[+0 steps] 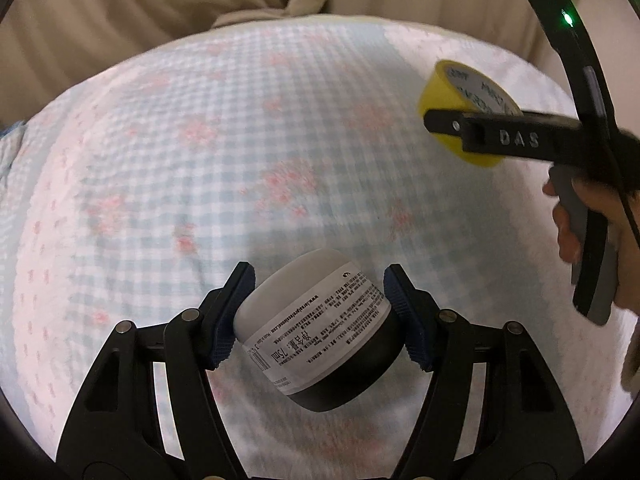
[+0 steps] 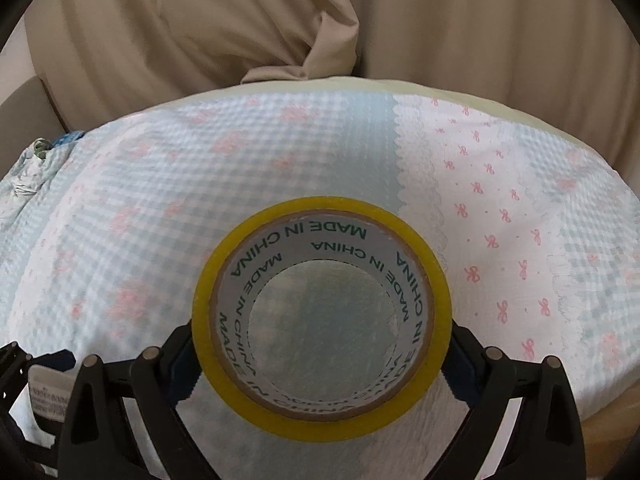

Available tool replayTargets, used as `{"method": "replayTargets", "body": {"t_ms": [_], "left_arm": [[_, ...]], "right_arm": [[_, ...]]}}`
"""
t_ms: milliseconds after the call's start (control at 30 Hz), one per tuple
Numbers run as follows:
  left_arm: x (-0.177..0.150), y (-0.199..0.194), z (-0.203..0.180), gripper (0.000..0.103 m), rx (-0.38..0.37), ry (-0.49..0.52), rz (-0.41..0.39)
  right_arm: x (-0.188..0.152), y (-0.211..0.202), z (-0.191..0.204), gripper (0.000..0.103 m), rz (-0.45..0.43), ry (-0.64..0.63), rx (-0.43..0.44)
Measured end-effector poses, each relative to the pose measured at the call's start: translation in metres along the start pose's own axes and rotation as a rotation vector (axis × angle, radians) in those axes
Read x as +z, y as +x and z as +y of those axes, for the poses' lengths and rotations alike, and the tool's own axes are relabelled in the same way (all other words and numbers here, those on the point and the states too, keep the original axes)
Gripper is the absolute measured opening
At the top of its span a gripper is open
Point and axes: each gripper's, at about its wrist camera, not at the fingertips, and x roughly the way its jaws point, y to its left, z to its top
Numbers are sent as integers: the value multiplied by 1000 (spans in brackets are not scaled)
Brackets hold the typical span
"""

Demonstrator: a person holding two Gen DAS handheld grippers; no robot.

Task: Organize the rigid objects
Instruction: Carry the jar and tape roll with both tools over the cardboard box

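Gripping a tilted jar (image 1: 316, 330) between its blue pads, the left claw (image 1: 318, 320) is closed partway around the white-labelled body (dark base toward the camera). One yellow tape roll (image 2: 320, 316) sits clamped in the right claw (image 2: 320, 356), its hole facing forward. One jar, one roll. Beyond both lies a gingham bedspread (image 2: 160, 200) with pink bows, then beige curtains (image 2: 200, 20).
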Motion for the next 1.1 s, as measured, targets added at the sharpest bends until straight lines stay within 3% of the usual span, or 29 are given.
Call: {"method": "replayTargets", "body": {"t_ms": [300, 533, 867, 1100], "left_arm": [[14, -83, 9, 64, -31, -63, -79], [30, -157, -21, 64, -90, -44, -81], [49, -231, -121, 64, -172, 25, -93], [64, -241, -215, 64, -209, 16, -86]], "right_arm": [[9, -81, 15, 96, -45, 7, 16], [8, -180, 17, 96, -7, 57, 43], [-14, -300, -38, 96, 39, 139, 13], [-43, -357, -132, 96, 54, 211, -28]]}}
